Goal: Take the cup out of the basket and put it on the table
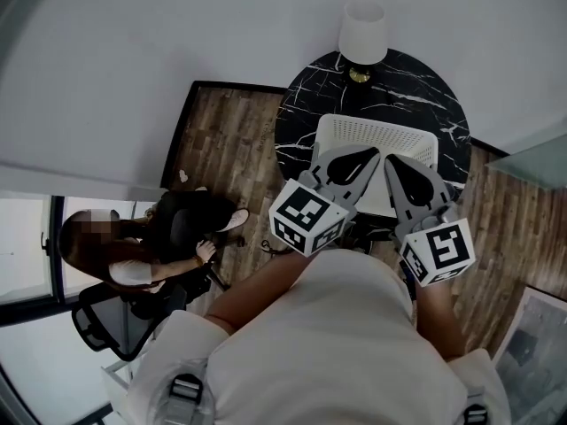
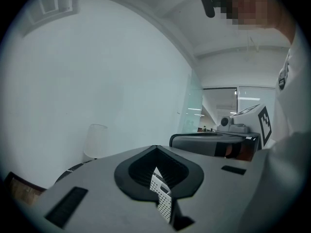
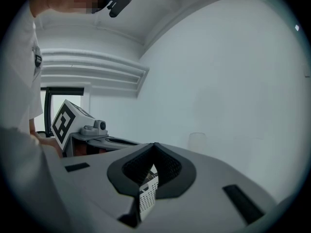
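Note:
A white perforated basket [image 1: 416, 142] stands on the round black marble table [image 1: 306, 113]. Both grippers hang close together just above it and cover much of its inside. No cup shows in any view. My left gripper [image 1: 361, 159] has its jaws together, and in its own view only a thin slit [image 2: 160, 193] lets a strip of the basket's mesh through. My right gripper [image 1: 400, 170] looks the same: jaws closed, with a narrow strip of mesh visible [image 3: 147, 191]. Neither holds anything.
A white lamp [image 1: 363, 32] stands at the table's far edge, against the white wall. A person sits on an office chair [image 1: 155, 246] on the wooden floor to the left. A glass pane [image 1: 540, 158] stands at the right.

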